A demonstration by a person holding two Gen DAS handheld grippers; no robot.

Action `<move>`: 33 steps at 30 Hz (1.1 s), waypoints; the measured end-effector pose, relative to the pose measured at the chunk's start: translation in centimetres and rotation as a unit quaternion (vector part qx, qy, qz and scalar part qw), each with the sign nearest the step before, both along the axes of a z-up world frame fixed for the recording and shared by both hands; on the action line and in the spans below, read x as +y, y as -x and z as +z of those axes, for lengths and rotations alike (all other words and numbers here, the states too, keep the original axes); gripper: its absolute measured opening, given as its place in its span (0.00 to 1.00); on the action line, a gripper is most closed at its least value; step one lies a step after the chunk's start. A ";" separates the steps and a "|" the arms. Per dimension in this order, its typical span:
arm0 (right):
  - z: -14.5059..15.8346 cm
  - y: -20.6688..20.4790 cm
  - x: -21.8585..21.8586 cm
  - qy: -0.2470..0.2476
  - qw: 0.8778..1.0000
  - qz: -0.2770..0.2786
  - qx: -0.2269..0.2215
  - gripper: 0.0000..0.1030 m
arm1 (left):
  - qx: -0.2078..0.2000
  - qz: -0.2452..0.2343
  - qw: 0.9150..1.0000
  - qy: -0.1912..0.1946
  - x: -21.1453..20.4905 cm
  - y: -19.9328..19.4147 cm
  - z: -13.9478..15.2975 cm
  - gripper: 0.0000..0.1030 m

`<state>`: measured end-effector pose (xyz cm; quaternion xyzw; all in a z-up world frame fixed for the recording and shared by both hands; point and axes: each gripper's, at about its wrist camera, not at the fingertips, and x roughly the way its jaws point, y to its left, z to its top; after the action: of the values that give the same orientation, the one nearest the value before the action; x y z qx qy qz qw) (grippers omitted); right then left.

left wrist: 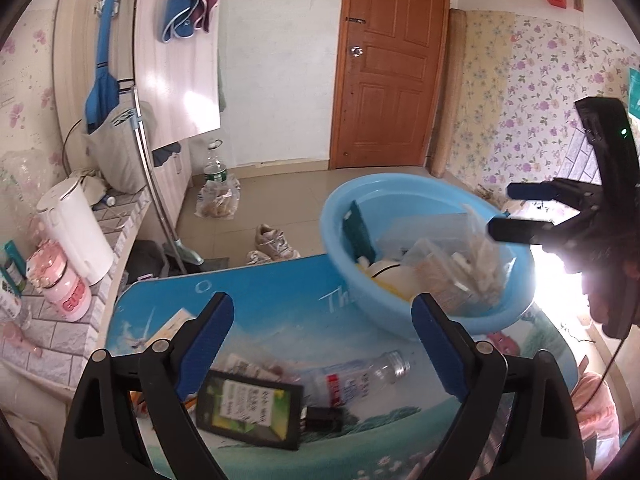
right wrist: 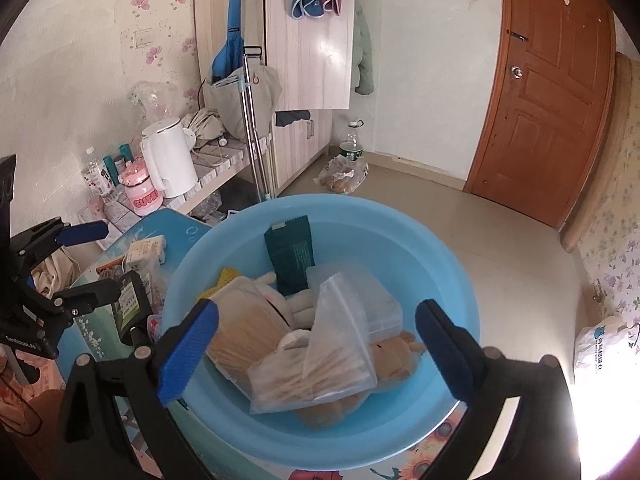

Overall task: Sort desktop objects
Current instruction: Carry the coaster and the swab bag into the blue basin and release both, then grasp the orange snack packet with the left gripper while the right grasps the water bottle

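Left gripper (left wrist: 322, 316): jaws spread wide with nothing between the blue pads, poised over the low table (left wrist: 280, 304).
Black box (left wrist: 250, 414): lies flat on the table just below the left gripper, with a green and white label facing up; its printing is too blurred to read. Its long axis runs left to right, slightly tilted.
Clear bottle (left wrist: 360, 380): empty, lying on its side just beside the black box, neck and threaded mouth pointing right and a little up in the left wrist view. It has a red and white label whose print cannot be read.
Table writing: white script starting "Th" shows beside the basin; the rest is covered.
Right gripper (right wrist: 316, 334): jaws wide apart and gripping nothing, hanging over the basin.
Blue basin (right wrist: 448, 280): stands on the table's right part, well filled.
Basin contents: a clear zip bag of cotton swabs (right wrist: 316, 368) on top, a brown plush toy (right wrist: 396, 354) under it, and a dark green packet (right wrist: 292, 256) standing upright against the far wall.
Small carton (right wrist: 146, 252): on the table's far left end.
Pink cup (right wrist: 140, 190): on the tiled counter, lettered "CUTE".
White kettle (right wrist: 168, 160): next to the pink cup.
Wooden door (right wrist: 552, 112): closed, far right.
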<state>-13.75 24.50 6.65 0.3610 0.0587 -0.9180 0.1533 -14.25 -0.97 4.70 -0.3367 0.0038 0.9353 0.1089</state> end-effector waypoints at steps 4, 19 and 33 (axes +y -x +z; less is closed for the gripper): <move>0.9 -2.3 0.3 0.020 0.999 -0.014 0.025 0.99 | -0.007 0.033 0.999 -0.003 -2.3 -1.0 -0.4 0.88; -0.8 -7.3 -2.6 0.078 0.997 -0.020 0.014 1.00 | -0.045 0.092 0.994 0.023 -7.6 -3.6 -3.5 0.89; -7.0 -9.2 -7.3 0.123 0.989 -0.052 -0.063 1.00 | -0.078 0.041 0.996 0.035 -6.8 -3.4 -7.0 0.93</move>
<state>-4.53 17.22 -0.33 0.3987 -0.0833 -0.9006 0.1516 -10.87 -7.74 -2.35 -0.4119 0.0144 0.9092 0.0587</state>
